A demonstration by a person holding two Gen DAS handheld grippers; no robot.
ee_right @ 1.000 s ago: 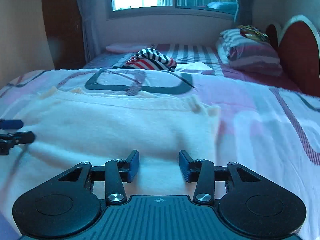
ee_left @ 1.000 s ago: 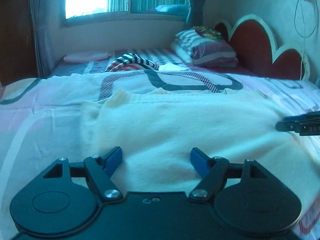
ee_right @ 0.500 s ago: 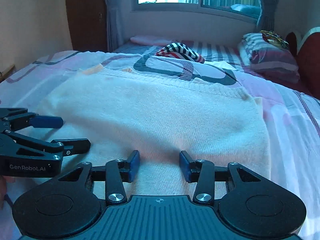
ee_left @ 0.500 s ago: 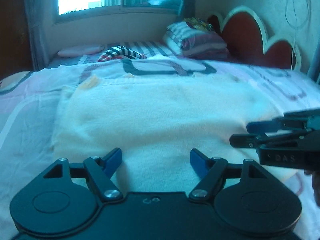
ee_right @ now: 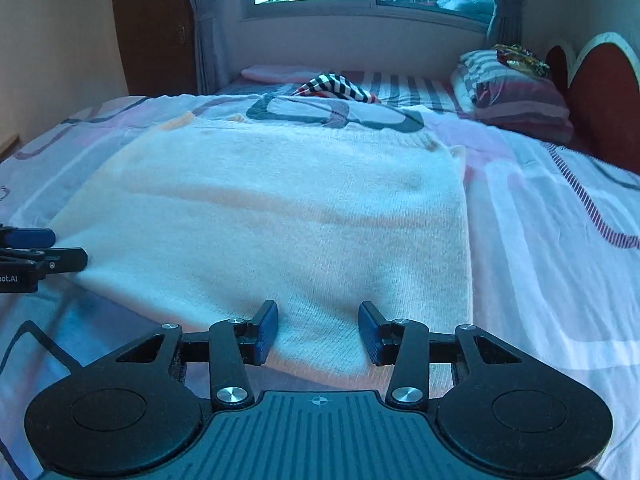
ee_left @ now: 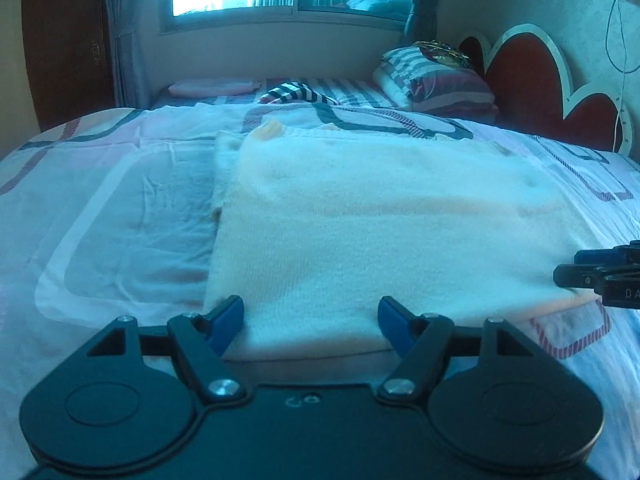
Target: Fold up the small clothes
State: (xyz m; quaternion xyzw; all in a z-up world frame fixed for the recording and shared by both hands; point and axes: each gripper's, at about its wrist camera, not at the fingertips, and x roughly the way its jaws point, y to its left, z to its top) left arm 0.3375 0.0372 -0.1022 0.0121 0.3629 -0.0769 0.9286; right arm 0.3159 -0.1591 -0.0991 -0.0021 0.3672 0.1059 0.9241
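- We're between folds here: the cream knitted garment (ee_left: 380, 216) lies flat in the middle of the bed (ee_left: 120, 208), already doubled over at its left side, where a lower layer peeks out.
- Our left gripper (ee_left: 311, 322) hangs over the near left corner with its jaws wide and nothing between them; they have narrowed a touch in the last second.
- Our right gripper (ee_right: 318, 330) sits over the near hem towards the right side, jaws part open, no cloth pinched.
- Next, as we read it, both need to drop onto that near hem, close on the edge, and carry it up towards the far end. Both layers must be caught, or the fold comes apart.
- Against a second ago, both cameras have drawn back along the bed: the garment's near edge and bare sheet below it now show, where knit filled the foreground before.
- The striped cloth (ee_right: 336, 86) and the pillows (ee_right: 516, 92) lie well apart, near the window.
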